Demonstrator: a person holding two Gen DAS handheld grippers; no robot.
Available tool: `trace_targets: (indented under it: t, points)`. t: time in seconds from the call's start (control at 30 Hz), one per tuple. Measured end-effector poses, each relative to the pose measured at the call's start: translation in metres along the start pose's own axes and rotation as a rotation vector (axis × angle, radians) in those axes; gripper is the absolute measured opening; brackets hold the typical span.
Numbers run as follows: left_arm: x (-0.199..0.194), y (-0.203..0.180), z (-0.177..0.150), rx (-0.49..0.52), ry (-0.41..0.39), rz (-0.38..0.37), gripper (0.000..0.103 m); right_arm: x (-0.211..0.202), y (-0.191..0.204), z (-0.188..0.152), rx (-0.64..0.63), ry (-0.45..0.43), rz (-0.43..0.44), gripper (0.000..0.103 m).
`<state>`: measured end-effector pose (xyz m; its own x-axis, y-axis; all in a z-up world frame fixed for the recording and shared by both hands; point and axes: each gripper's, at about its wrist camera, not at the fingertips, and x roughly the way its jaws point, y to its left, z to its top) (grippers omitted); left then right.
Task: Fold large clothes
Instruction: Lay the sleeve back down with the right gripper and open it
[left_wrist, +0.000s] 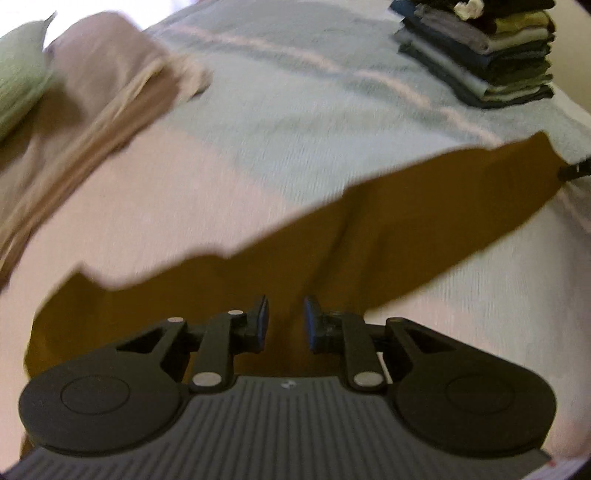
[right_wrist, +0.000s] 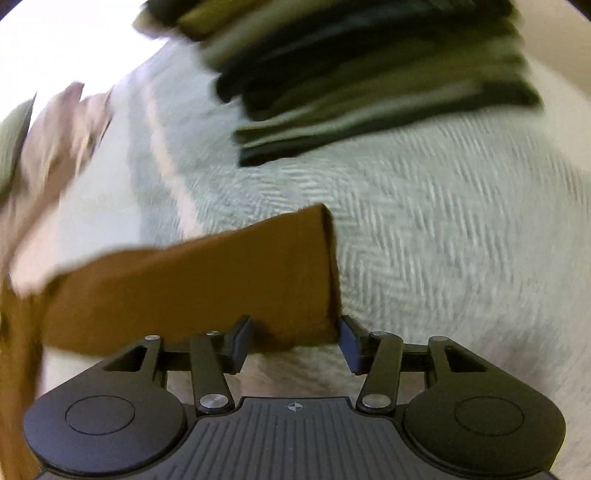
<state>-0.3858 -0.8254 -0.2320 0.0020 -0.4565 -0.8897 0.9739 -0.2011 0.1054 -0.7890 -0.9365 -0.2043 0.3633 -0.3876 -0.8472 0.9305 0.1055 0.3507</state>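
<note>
A mustard-brown garment lies spread across the pale bedspread, one long part reaching toward the upper right. My left gripper hovers over its middle, open with a narrow gap, brown cloth showing between the blue pads. In the right wrist view the garment's squared end lies flat. My right gripper is wide open at that end's near edge, its right finger beside the corner. Both views are motion-blurred.
A tall stack of folded dark and olive clothes stands at the back right of the bed. A loose beige garment and a green pillow lie at the left. The herringbone bedspread stretches to the right.
</note>
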Motion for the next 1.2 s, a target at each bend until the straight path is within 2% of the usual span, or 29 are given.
trace_targets:
  t: [0.07, 0.1, 0.2, 0.27, 0.37, 0.57, 0.6, 0.67, 0.7, 0.77, 0.83, 0.87, 0.93, 1.03, 1.2]
  points:
    - [-0.005, 0.000, -0.021, -0.023, 0.031, 0.015, 0.016, -0.001, -0.006, -0.001, 0.105, -0.016, 0.023, 0.006]
    - [-0.009, 0.001, -0.031, -0.043, 0.043, 0.017, 0.016, -0.005, -0.006, 0.000, 0.121, -0.008, 0.028, 0.006]
    - [-0.019, 0.007, -0.053, -0.108, 0.062, 0.021, 0.016, -0.028, 0.006, 0.005, 0.006, -0.042, -0.049, 0.006]
    - [-0.024, 0.010, -0.065, -0.135, 0.066, 0.026, 0.016, -0.035, 0.007, 0.004, -0.005, -0.047, -0.072, 0.006]
    - [-0.033, 0.017, -0.079, -0.186, 0.067, 0.028, 0.016, -0.030, 0.013, 0.001, -0.040, -0.026, -0.122, 0.006]
    - [-0.066, 0.040, -0.110, -0.274, 0.055, 0.081, 0.016, -0.031, 0.039, 0.016, -0.162, -0.110, -0.239, 0.007]
    - [-0.072, 0.045, -0.117, -0.292, 0.057, 0.090, 0.016, -0.030, 0.043, 0.020, -0.193, -0.107, -0.260, 0.007]
    - [-0.085, 0.054, -0.132, -0.320, 0.059, 0.118, 0.016, -0.022, 0.044, 0.026, -0.173, -0.053, -0.273, 0.007]
    - [-0.091, 0.058, -0.141, -0.337, 0.063, 0.128, 0.016, -0.016, 0.043, 0.025, -0.158, -0.008, -0.284, 0.008]
    - [-0.104, 0.066, -0.157, -0.374, 0.065, 0.150, 0.017, -0.012, 0.044, 0.019, -0.127, 0.037, -0.334, 0.017]
    - [-0.118, 0.071, -0.173, -0.408, 0.067, 0.175, 0.018, -0.016, 0.051, 0.010, -0.130, 0.018, -0.434, 0.029]
    - [-0.126, 0.073, -0.182, -0.429, 0.066, 0.187, 0.019, -0.021, 0.055, 0.006, -0.131, 0.001, -0.467, 0.032]
    - [-0.139, 0.076, -0.198, -0.466, 0.066, 0.207, 0.020, -0.031, 0.066, -0.004, -0.128, -0.024, -0.486, 0.041]
    - [-0.160, 0.081, -0.225, -0.513, 0.071, 0.234, 0.021, -0.040, 0.096, -0.026, -0.158, -0.033, -0.452, 0.049]
    - [-0.197, 0.085, -0.268, -0.579, 0.063, 0.247, 0.026, -0.056, 0.161, -0.084, -0.168, -0.001, -0.302, 0.052]
